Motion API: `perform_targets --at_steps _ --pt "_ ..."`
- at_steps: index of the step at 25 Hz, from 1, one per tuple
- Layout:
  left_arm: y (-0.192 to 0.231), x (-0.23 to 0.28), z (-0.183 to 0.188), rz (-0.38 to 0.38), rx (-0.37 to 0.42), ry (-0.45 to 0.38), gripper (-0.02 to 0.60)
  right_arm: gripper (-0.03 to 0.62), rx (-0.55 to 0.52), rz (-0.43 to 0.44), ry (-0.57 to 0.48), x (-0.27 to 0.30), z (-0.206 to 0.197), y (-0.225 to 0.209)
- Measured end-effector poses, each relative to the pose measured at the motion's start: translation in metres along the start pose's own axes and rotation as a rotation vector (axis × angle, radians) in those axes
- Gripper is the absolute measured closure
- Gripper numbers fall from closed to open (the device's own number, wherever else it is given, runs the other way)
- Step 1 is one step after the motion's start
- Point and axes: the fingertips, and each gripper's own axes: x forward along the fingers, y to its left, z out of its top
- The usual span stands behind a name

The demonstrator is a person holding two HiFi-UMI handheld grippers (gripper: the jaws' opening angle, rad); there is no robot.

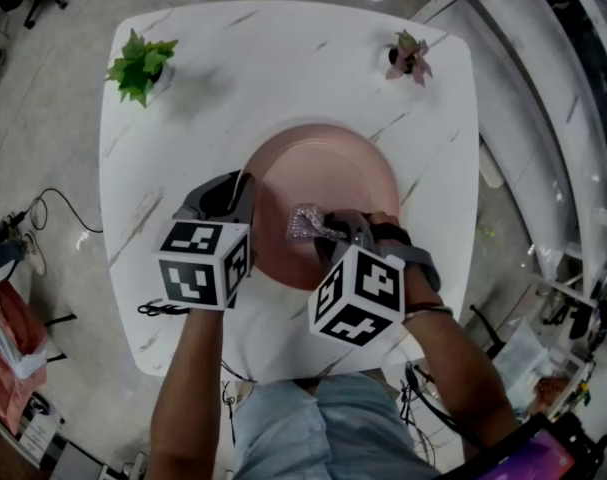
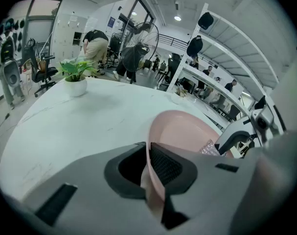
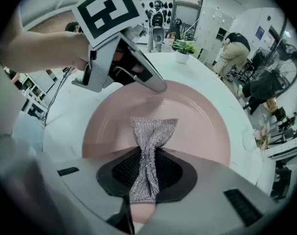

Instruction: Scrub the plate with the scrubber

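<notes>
Over the pink plate (image 1: 328, 183) on the white tabletop (image 1: 283, 58), the right hand-held gripper (image 3: 144, 177) pinches a silvery mesh scrubber (image 3: 153, 131); the left hand-held gripper (image 2: 147, 170) is clamped on the plate's rim. Risk: hard strokes could twist the rim free, or drag the thin scrubber out of its pinch.

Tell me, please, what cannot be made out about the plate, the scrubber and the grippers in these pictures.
- Near rim of the plate: head view, hidden under the left gripper and right gripper.
- Whether the scrubber touches the plate: right gripper view, its spread end covers the surface beneath.
- Near part of the plate: left gripper view, covered by that gripper's own body.
</notes>
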Motion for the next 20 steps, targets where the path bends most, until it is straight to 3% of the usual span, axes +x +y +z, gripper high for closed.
perform_targets --at_steps 6,10,20 --pt "0.000 0.000 0.000 0.001 0.003 -0.002 0.552 0.505 0.106 -0.060 0.035 -0.003 -0.024 -0.036" --pt "0.000 0.000 0.000 0.001 0.004 0.000 0.552 0.505 0.124 -0.097 0.021 -0.001 -0.017 -0.054" --pt "0.000 0.001 0.000 0.001 0.007 -0.002 0.552 0.505 -0.011 -0.065 -0.033 0.008 0.024 -0.036"
